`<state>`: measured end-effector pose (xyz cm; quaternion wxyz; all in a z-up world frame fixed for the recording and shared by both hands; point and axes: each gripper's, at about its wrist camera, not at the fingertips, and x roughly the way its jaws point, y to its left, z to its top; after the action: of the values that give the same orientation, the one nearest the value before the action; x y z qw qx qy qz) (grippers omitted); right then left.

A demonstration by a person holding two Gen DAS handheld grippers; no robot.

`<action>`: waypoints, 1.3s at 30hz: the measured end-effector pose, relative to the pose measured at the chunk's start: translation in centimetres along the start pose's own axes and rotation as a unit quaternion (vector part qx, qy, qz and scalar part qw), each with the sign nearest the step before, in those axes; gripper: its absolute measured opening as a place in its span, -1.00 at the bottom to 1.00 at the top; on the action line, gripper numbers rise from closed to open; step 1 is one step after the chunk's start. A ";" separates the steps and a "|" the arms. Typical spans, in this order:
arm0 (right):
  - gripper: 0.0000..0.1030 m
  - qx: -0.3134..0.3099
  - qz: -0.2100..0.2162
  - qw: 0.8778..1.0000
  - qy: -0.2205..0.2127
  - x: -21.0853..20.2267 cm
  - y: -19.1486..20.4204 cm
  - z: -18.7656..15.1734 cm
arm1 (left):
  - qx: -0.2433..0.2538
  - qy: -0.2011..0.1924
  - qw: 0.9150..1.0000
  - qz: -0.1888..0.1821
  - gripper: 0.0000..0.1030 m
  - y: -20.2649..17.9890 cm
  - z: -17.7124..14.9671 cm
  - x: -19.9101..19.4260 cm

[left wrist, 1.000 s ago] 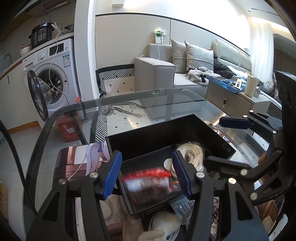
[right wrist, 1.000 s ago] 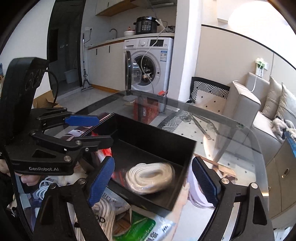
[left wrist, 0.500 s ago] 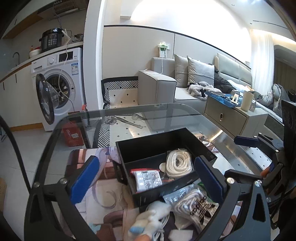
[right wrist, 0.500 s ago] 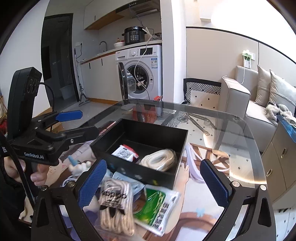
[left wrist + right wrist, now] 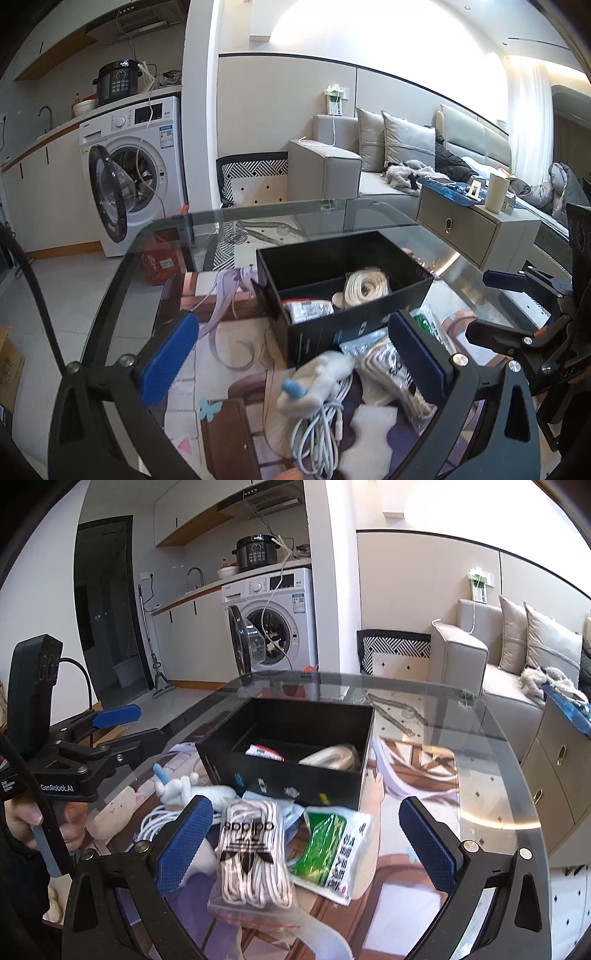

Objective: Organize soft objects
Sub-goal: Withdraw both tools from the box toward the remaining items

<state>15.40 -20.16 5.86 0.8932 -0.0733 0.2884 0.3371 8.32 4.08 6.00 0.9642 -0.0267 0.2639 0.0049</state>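
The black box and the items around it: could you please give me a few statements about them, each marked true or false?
1. A coiled white rope lies inside the black box. True.
2. The bag of laces is in the box. False: it lies on the mat in front of the box.
3. The green packet lies beside the laces. True.
4. The right gripper is shut on the laces. False: its jaws stand open, holding nothing.

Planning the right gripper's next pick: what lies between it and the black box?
In the right wrist view, the bagged laces and green packet lie between the open right gripper and the black box.
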 end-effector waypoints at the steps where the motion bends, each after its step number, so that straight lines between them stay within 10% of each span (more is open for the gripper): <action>1: 0.99 -0.001 0.000 1.000 0.002 0.1 0.0 -0.2 | -0.001 0.003 1.000 0.000 1.00 0.0 -0.2 0.1; 39: 0.99 -0.024 0.014 0.996 0.082 5.0 2.6 -3.5 | -0.017 0.064 0.998 0.000 1.00 1.0 -5.9 2.1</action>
<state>15.12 -16.47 0.34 0.8596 -0.1179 0.3538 0.3492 7.13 4.75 -0.19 0.9446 -0.0435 0.3253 0.0077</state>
